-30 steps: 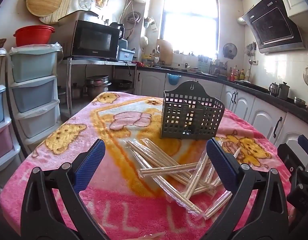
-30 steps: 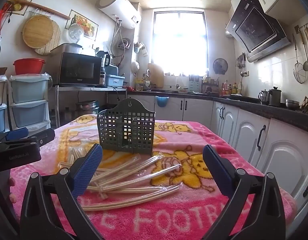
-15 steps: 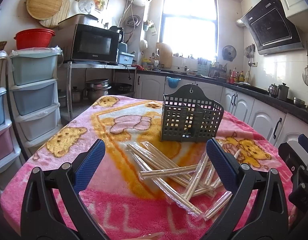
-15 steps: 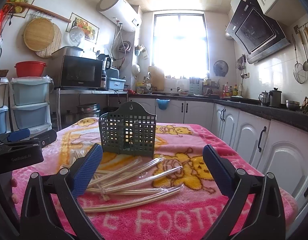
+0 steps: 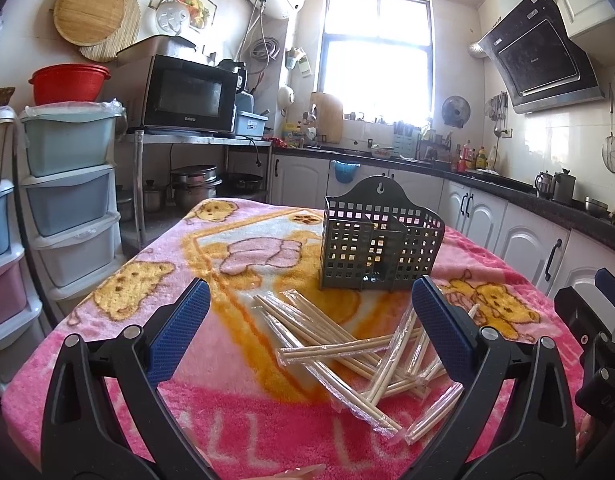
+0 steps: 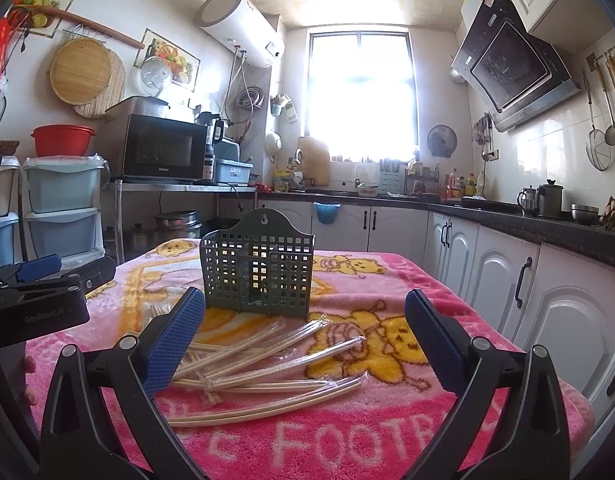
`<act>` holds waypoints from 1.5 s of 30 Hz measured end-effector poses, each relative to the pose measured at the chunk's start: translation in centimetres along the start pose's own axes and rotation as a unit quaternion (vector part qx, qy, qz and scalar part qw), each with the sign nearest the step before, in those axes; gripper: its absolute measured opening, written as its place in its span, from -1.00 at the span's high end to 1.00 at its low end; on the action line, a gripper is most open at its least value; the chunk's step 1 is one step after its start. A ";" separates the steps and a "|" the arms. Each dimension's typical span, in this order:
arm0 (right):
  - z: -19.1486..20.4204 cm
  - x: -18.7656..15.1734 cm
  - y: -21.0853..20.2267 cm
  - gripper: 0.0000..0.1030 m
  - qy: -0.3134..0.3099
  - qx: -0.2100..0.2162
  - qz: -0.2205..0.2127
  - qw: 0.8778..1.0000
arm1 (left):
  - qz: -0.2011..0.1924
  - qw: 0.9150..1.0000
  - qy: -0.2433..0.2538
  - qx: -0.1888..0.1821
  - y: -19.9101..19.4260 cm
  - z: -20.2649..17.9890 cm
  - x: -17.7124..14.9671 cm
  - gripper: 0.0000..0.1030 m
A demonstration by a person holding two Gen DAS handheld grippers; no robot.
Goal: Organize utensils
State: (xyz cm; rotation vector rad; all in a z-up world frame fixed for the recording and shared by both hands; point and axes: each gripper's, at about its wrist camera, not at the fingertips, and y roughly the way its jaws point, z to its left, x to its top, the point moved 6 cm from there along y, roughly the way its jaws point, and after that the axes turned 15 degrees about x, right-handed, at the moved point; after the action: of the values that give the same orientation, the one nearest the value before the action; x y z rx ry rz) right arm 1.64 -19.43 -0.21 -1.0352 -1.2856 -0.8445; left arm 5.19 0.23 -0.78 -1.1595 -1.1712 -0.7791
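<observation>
A dark green slotted utensil holder (image 5: pixel 381 240) stands upright on the pink blanket-covered table (image 5: pixel 235 272); it also shows in the right wrist view (image 6: pixel 257 274). Several pairs of wrapped wooden chopsticks (image 5: pixel 347 348) lie scattered in front of it, also in the right wrist view (image 6: pixel 267 360). My left gripper (image 5: pixel 307 328) is open and empty, hovering above the near side of the pile. My right gripper (image 6: pixel 303 334) is open and empty, over the chopsticks from the right side. Each gripper shows at the edge of the other's view.
Stacked plastic drawers (image 5: pixel 67 200) stand left of the table. A microwave (image 5: pixel 187 98) sits on a metal shelf behind. White cabinets and a dark counter (image 6: pixel 507 240) run along the right. The table's right edge (image 6: pixel 547 380) is close to the cabinets.
Both grippers have risen and tilted up slightly, so the table and holder sit lower in view. Nothing on the table has moved.
</observation>
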 end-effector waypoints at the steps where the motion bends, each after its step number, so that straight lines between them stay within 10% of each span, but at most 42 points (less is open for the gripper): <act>1: 0.0 0.0 0.0 -0.88 0.000 0.000 0.000 1.000 | -0.001 1.000 0.000 -0.001 0.0 0.0 0.0 -0.81; 45: 1.1 1.3 7.0 -0.88 0.006 0.081 0.078 0.994 | 0.020 0.999 -0.025 0.033 2.4 4.3 1.6 -0.81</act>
State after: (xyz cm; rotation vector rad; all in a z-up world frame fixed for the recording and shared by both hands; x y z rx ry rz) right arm 7.95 -15.96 0.13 -0.9860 -1.2246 -0.6166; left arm 6.64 5.20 0.03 -1.1506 -1.2027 -0.6786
